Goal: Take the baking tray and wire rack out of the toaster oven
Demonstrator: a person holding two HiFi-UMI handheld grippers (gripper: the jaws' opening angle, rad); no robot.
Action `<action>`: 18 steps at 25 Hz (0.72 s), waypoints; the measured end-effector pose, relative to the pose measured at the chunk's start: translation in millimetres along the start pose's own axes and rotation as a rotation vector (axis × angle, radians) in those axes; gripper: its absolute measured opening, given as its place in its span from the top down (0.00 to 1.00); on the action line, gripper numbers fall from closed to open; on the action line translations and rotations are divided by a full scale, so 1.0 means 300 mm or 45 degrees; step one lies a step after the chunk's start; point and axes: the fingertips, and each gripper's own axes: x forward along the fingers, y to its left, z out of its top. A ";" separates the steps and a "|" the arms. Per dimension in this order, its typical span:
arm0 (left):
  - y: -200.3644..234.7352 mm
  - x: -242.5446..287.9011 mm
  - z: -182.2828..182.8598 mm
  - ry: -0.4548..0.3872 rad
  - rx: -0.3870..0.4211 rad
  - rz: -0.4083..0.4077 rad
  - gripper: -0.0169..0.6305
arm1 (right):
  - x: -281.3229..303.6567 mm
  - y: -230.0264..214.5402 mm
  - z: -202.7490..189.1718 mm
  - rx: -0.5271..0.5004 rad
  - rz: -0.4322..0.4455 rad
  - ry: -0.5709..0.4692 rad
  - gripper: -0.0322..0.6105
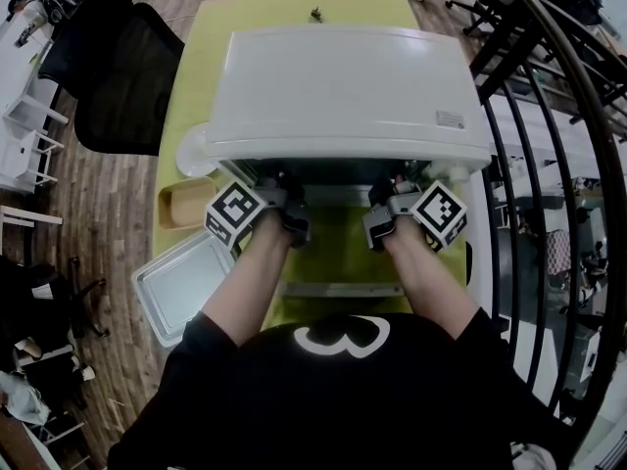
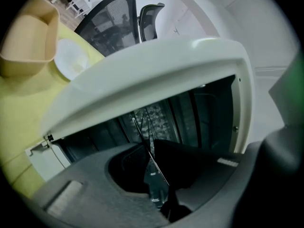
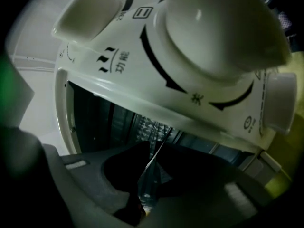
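Tabletop [image 1: 192,76] in yellow-green carries a white toaster oven [image 1: 338,86] that fills most of its middle and right side. The oven's glass door [image 1: 338,255] is folded down flat toward the near edge, and the person's forearms reach over it into the open mouth.

A baking tray [image 1: 181,284] lies at the near left corner of the tabletop, already outside the oven and just beside the lowered door. It looks empty and sits at a slant to the tabletop's edges. Along the left edge beyond it are a beige tub [image 1: 186,204] and then a white plate [image 1: 194,150], which sits against the oven's left side.

The wire rack [image 2: 142,121] is inside the oven, seen nearly edge-on in both gripper views, with its front wire at the mouth.

The left gripper [image 2: 149,148] holds the left part of that front wire. Its fingers are drawn almost together, with the thin wire running between them. The right gripper [image 3: 153,148] has the right part of the wire in the same way, fingers nearly closed on it, just under the control panel and its big white knob [image 3: 213,27]. Both grippers point roughly level into the dark cavity.
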 end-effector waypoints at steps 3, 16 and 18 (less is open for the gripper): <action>0.001 0.001 -0.004 0.008 -0.003 0.000 0.91 | -0.002 -0.004 0.002 -0.002 -0.004 0.001 0.89; -0.013 -0.066 -0.038 0.040 -0.017 0.019 0.91 | -0.078 0.010 -0.022 0.015 -0.020 0.018 0.89; -0.018 -0.096 -0.045 0.046 -0.025 0.018 0.91 | -0.104 0.018 -0.036 0.017 -0.022 0.017 0.89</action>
